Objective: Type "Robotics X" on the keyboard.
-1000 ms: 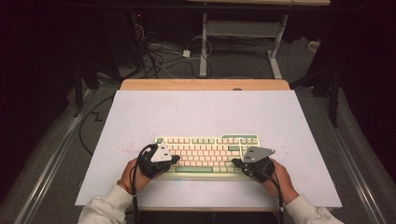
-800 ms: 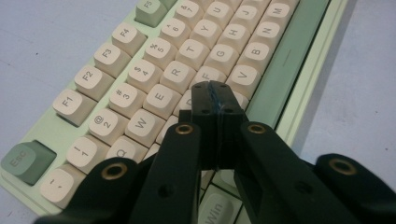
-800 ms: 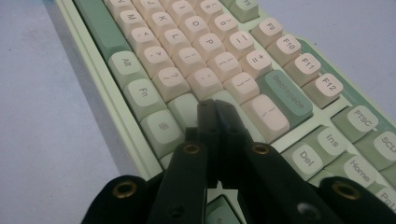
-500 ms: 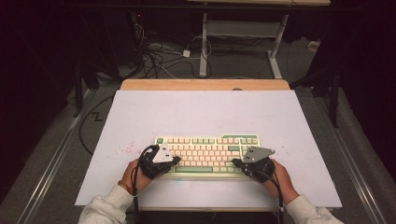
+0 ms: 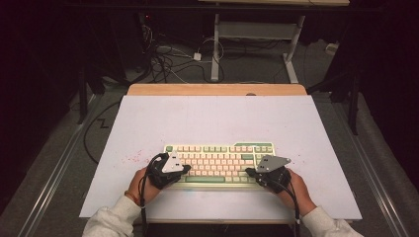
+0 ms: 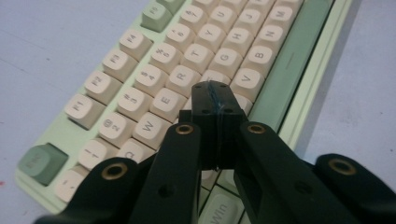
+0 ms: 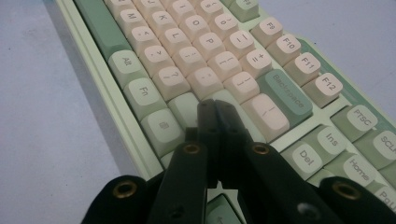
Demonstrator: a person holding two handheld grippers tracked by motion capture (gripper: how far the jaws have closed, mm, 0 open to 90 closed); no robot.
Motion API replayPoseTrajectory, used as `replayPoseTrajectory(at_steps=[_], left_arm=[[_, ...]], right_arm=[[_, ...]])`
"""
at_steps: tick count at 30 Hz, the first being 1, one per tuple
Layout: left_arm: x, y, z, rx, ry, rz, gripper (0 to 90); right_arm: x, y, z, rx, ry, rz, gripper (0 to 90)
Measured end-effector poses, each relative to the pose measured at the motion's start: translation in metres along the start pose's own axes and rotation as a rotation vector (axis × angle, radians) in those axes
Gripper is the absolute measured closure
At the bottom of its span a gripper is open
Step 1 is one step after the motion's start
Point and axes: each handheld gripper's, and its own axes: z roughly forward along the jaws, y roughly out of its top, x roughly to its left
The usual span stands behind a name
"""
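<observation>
A green and cream keyboard [image 5: 220, 162] lies near the front of the white table top. My left gripper [image 5: 184, 169] rests over the keyboard's left end, jaws shut with nothing between them. In the left gripper view its tips [image 6: 215, 95] hover just above the cream letter keys [image 6: 187, 70] near the green space bar [image 6: 285, 65]. My right gripper [image 5: 249, 172] sits over the keyboard's right end, also shut and empty. In the right gripper view its tips [image 7: 212, 109] are low over the keys [image 7: 205, 81] beside the Backspace key [image 7: 285, 95].
The white sheet [image 5: 217, 123] covers a wooden table whose far edge [image 5: 217, 90] shows. Cables [image 5: 173, 59] and a metal frame [image 5: 257, 44] lie on the floor beyond. Small red specks [image 5: 131, 158] dot the sheet left of the keyboard.
</observation>
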Motion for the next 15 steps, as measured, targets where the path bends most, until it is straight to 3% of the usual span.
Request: replayPoseTrajectory(at_steps=[15], left_arm=[[0.001, 0.0003, -0.0055, -0.021, 0.014, 0.0, 87.6]], right_arm=[[0.0004, 0.0002, -0.0006, 0.005, -0.005, -0.019, 89.8]])
